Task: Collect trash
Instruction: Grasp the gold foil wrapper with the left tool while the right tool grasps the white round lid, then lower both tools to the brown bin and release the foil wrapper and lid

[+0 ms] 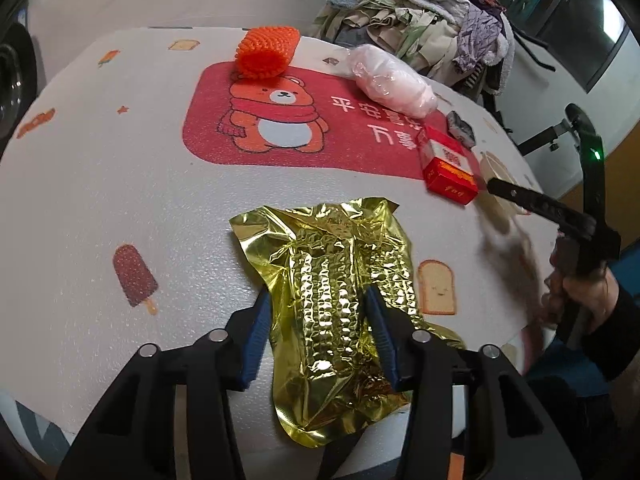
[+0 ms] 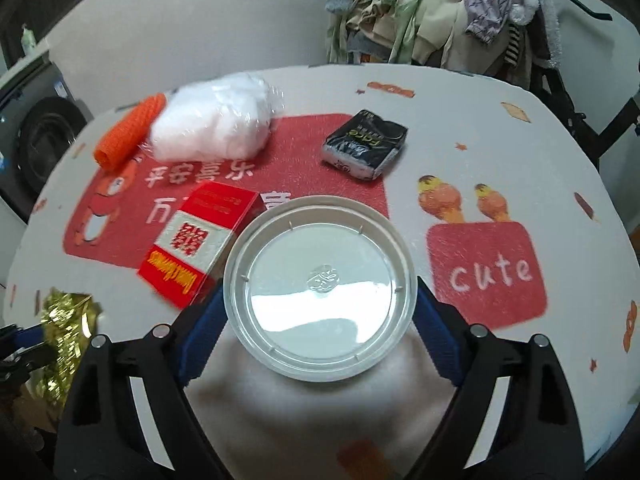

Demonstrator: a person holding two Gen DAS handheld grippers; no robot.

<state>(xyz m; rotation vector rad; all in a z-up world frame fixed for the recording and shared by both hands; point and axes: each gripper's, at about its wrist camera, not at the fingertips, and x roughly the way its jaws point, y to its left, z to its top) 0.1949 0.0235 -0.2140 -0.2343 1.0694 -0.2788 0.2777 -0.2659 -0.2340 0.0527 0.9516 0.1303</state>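
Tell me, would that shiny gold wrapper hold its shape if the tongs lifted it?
Probably not. The gold wrapper is thin crinkled foil lying flat, so it would likely droop and crumple. It looks empty, so likely very light. Its glossy surface may be slippery between the left tongs, whose blue pads sit on either side of it.

Crinkled glossy gold foil wrapper [image 1: 340, 304], smooth translucent plastic lid [image 2: 320, 288], matt fuzzy tablecloth [image 1: 100, 200].

Home: laundry heap [image 2: 440, 12], washing machine [image 2: 44, 136]
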